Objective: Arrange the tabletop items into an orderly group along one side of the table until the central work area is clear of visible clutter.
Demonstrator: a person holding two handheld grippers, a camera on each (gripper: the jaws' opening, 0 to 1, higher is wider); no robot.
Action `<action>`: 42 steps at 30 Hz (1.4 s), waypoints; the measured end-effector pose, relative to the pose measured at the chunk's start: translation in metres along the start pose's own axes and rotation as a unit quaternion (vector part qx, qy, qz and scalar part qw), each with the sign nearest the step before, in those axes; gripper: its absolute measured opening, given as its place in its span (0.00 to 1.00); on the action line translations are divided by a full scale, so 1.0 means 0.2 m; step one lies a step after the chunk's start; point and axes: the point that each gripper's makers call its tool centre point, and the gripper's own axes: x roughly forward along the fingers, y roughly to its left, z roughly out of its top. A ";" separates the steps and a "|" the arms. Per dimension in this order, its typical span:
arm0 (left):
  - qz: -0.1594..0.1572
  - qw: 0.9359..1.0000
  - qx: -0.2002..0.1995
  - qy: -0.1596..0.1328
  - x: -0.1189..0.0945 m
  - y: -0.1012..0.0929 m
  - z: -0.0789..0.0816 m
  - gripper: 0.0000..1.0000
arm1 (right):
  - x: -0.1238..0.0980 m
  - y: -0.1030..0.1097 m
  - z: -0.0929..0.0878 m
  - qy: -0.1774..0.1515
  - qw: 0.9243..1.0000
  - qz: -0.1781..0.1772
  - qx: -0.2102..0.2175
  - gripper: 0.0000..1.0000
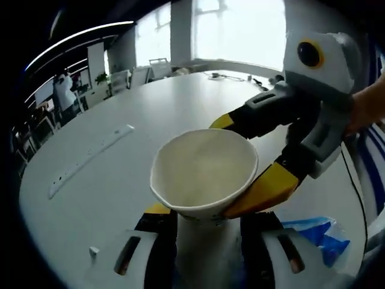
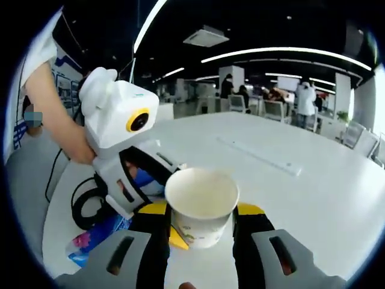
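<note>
A white paper cup (image 1: 201,162) is held up over the white table (image 1: 156,102). In the left gripper view my left gripper (image 1: 201,226) clasps its lower body between the two jaws. My right gripper (image 1: 240,159) comes in from the right, one yellow fingertip (image 1: 224,121) behind the rim and one against the near side. In the right gripper view the cup (image 2: 201,192) sits between the jaws of my right gripper (image 2: 201,211), whose pads touch both sides. My left gripper (image 2: 174,201) reaches in from the left, held by a hand.
A long white power strip (image 1: 90,156) (image 2: 258,156) lies flat on the table. A blue and white packet (image 1: 322,238) (image 2: 96,238) and a coiled black cable (image 2: 84,205) lie near the table's edge. Chairs and standing people are beyond the far end.
</note>
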 end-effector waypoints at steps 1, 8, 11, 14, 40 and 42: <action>0.001 1.000 0.000 0.000 0.00 0.00 0.00 0.38 | -0.01 0.00 0.00 -0.001 1.000 0.001 0.000 0.37; 0.002 1.000 0.004 0.003 0.01 -0.02 0.00 0.39 | -0.02 0.00 -0.02 -0.002 1.000 0.006 0.000 0.37; 0.003 1.000 0.019 0.001 0.01 -0.03 0.01 0.41 | -0.02 0.00 -0.02 -0.002 1.000 0.006 0.001 0.37; 0.003 1.000 0.018 0.002 0.01 -0.03 0.01 0.42 | -0.02 0.00 -0.02 -0.002 1.000 0.005 0.001 0.37; 0.038 0.999 0.020 -0.001 -0.11 0.05 0.02 0.58 | -0.09 0.00 0.00 0.002 0.999 -0.018 0.043 0.52; 0.041 0.999 0.017 -0.003 -0.13 0.05 0.03 0.60 | -0.09 0.00 0.01 0.003 0.999 -0.020 0.047 0.53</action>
